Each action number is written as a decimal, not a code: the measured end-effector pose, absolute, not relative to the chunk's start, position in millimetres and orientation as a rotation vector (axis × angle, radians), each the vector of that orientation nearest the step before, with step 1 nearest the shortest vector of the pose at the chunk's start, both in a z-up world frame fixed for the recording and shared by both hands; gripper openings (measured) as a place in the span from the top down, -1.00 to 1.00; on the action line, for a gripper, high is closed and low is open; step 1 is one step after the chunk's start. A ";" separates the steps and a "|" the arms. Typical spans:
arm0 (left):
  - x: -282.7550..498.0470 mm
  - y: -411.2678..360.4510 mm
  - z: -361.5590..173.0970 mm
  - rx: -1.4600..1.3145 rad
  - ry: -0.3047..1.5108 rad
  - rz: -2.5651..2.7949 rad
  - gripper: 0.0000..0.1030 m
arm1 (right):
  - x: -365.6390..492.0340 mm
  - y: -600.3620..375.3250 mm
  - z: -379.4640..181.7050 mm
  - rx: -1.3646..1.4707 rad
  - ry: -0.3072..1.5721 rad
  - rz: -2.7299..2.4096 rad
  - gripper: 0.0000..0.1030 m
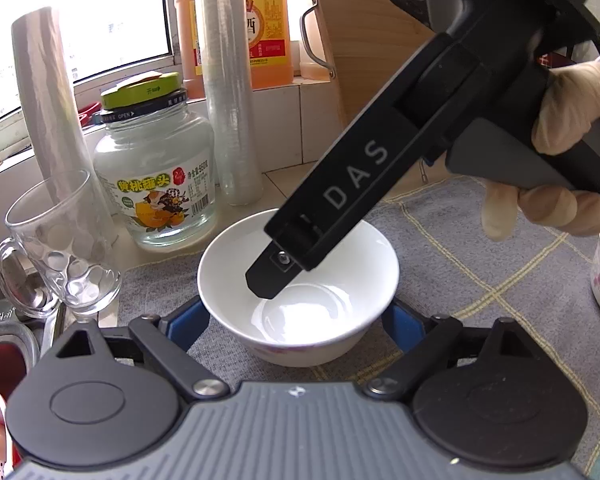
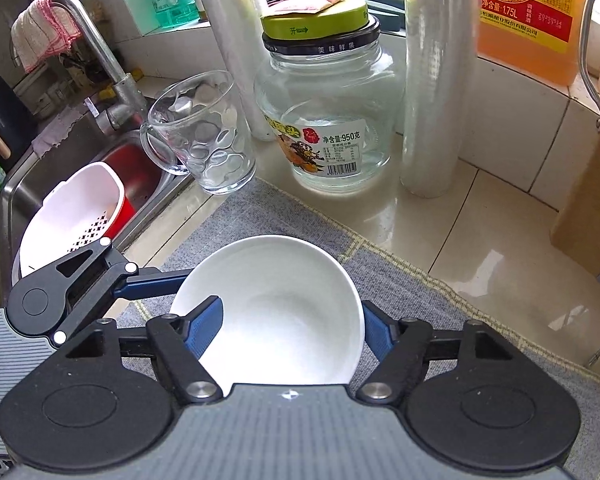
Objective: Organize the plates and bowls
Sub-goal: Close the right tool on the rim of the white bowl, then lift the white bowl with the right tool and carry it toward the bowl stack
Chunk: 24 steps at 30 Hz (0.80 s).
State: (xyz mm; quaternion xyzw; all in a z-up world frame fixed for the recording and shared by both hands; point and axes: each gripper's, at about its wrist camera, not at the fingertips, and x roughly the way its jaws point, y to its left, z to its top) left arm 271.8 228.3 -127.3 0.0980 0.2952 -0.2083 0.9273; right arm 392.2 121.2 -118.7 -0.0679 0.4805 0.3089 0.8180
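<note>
A white glazed bowl (image 2: pixel 278 308), rigid, slippery and breakable, sits on a grey mat in front of the glass jar (image 2: pixel 328 120); the right gripper (image 2: pixel 292 328) pinches its wall, one finger inside, while the left gripper (image 1: pixel 296 324) straddles it loosely.

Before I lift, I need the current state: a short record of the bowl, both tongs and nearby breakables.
bowl: white, on grey mat
left tongs: open, astride bowl from outside
right tongs: shut on bowl, one finger inside, one outside
nearby: glass mug, glass jar, both beyond the bowl
</note>
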 end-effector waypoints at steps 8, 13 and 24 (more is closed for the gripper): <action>271.9 229.4 -127.2 0.200 0.605 -0.432 -0.79 | 396.2 122.9 -121.4 -0.146 1.027 0.669 -0.52; 272.6 228.7 -126.5 0.198 0.611 -0.431 -0.79 | 397.1 123.5 -121.6 -0.144 1.033 0.666 -0.51; 265.8 223.6 -118.2 0.220 0.624 -0.459 -0.79 | 388.1 117.6 -113.6 -0.126 1.029 0.651 -0.52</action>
